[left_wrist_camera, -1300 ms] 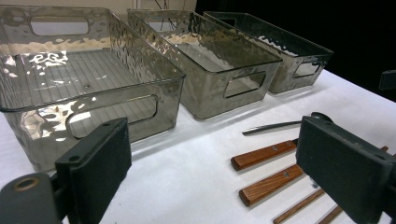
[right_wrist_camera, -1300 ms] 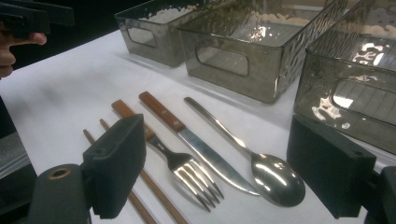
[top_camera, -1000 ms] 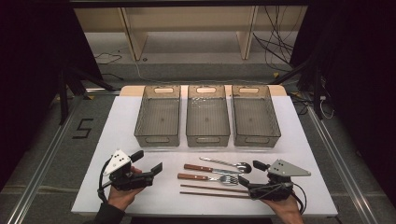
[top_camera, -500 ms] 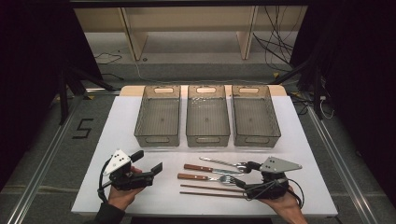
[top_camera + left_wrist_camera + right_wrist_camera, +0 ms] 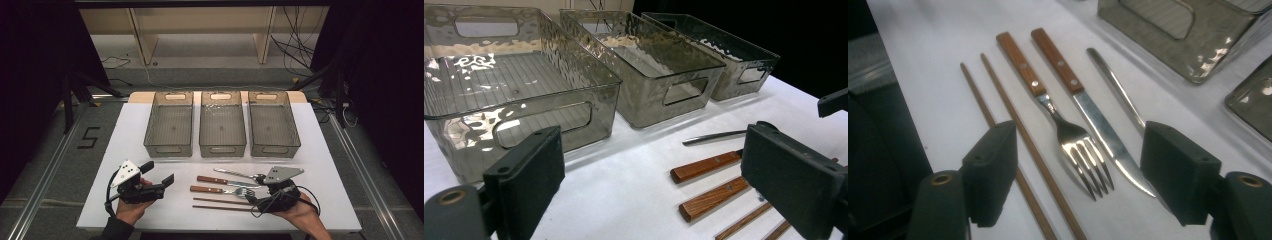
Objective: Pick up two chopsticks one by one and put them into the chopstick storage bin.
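Fork [image 5: 1075,145] lies between the knife [image 5: 1098,125] and the chopsticks [image 5: 1018,145], in front of the middle bin [image 5: 222,125]. We keep our right gripper [image 5: 1083,175] wide, straddle the fork only, and close squarely; our left gripper [image 5: 649,185] waits wide.

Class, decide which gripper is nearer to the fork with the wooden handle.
Right. The right gripper hangs open directly over the fork, jaws either side of its tines; the left gripper sits off beyond its handle end.

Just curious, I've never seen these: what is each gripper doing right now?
Left gripper: open, holding nothing.
Right gripper: open, holding nothing, jaws either side of the fork.
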### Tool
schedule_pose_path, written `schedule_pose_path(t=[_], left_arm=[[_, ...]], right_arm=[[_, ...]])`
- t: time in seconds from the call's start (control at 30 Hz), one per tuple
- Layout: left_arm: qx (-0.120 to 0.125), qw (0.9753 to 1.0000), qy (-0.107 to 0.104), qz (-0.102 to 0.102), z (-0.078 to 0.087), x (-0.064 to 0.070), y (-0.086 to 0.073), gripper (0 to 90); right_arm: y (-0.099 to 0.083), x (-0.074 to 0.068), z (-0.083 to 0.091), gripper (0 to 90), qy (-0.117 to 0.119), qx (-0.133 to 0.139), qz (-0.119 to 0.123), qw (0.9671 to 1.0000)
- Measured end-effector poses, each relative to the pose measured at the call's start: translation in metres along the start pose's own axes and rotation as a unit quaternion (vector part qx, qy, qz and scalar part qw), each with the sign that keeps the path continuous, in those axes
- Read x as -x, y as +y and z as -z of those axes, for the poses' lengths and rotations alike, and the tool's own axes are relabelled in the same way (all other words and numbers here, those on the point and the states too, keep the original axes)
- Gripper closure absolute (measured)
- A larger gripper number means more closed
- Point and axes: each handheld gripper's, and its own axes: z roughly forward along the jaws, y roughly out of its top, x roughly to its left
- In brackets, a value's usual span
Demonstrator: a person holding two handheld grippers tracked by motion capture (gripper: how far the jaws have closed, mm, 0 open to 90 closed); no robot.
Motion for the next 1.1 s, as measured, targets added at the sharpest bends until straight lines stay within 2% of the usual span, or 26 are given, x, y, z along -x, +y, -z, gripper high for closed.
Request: schedule_pose_path(t=[0.07,0.1,0.17,0.23,0.27,0.33,0.37,0.43,0.47,0.5,0.57,0.6,0.67,0.7,0.77,0.83,0.87,0.9,1.1], left_arm=[[0.001,1.0000,0.000,0.002,0.000,0.000,0.000,9.9],[0.001,1.0000,0.000,0.002,0.000,0.000,0.000,9.9],[0.002,1.0000,-0.001,0.002,0.000,0.000,0.000,9.9],[0.002,1.0000,-0.001,0.003,0.000,0.000,0.000,9.9],[0.001,1.0000,-0.001,0.003,0.000,0.000,0.000,9.9],[0.001,1.0000,-0.001,0.002,0.000,0.000,0.000,9.9],[0.002,1.0000,-0.001,0.003,0.000,0.000,0.000,9.9],[0.001,1.0000,-0.001,0.002,0.000,0.000,0.000,9.9],[0.002,1.0000,-0.001,0.003,0.000,0.000,0.000,9.9],[0.002,1.0000,-0.001,0.002,0.000,0.000,0.000,9.9],[0.002,1.0000,-0.001,0.003,0.000,0.000,0.000,9.9],[0.002,1.0000,-0.001,0.003,0.000,0.000,0.000,9.9],[0.002,1.0000,-0.001,0.002,0.000,0.000,0.000,9.9],[0.002,1.0000,-0.001,0.002,0.000,0.000,0.000,9.9],[0.002,1.0000,-0.001,0.003,0.000,0.000,0.000,9.9],[0.002,1.0000,-0.001,0.003,0.000,0.000,0.000,9.9],[0.002,1.0000,-0.001,0.003,0.000,0.000,0.000,9.9],[0.002,1.0000,-0.001,0.003,0.000,0.000,0.000,9.9],[0.002,1.0000,-0.002,0.003,0.000,0.000,0.000,9.9]], right_arm=[[0.005,0.000,-0.004,37.8,0.004,-0.024,0.013,0.9996],[0.005,0.000,-0.004,37.8,0.004,-0.024,0.013,0.9996],[0.010,0.001,-0.009,40.9,0.013,-0.054,0.028,0.9981],[0.011,0.001,-0.013,43.3,0.020,-0.071,0.037,0.9966],[0.011,0.001,-0.013,43.3,0.020,-0.071,0.037,0.9966],[0.013,0.001,-0.018,46.4,0.026,-0.099,0.047,0.9936],[0.013,0.001,-0.018,46.4,0.026,-0.099,0.047,0.9936],[0.014,0.001,-0.021,50.0,0.028,-0.129,0.054,0.9897],[0.014,0.001,-0.021,50.0,0.028,-0.129,0.054,0.9897],[0.014,0.001,-0.022,51.3,0.030,-0.138,0.058,0.9883],[0.013,0.001,-0.023,54.9,0.034,-0.167,0.064,0.9834],[0.013,0.001,-0.023,54.9,0.034,-0.167,0.064,0.9834],[0.012,0.002,-0.025,59.3,0.031,-0.184,0.077,0.9794],[0.012,0.002,-0.025,59.3,0.031,-0.184,0.077,0.9794],[0.010,0.003,-0.028,62.0,0.031,-0.194,0.082,0.9772],[0.008,0.004,-0.031,65.5,0.030,-0.214,0.091,0.9722],[0.007,0.005,-0.032,66.5,0.031,-0.219,0.093,0.9708],[0.007,0.005,-0.032,66.5,0.031,-0.219,0.093,0.9708],[0.006,0.005,-0.037,69.9,0.037,-0.242,0.107,0.9635]])
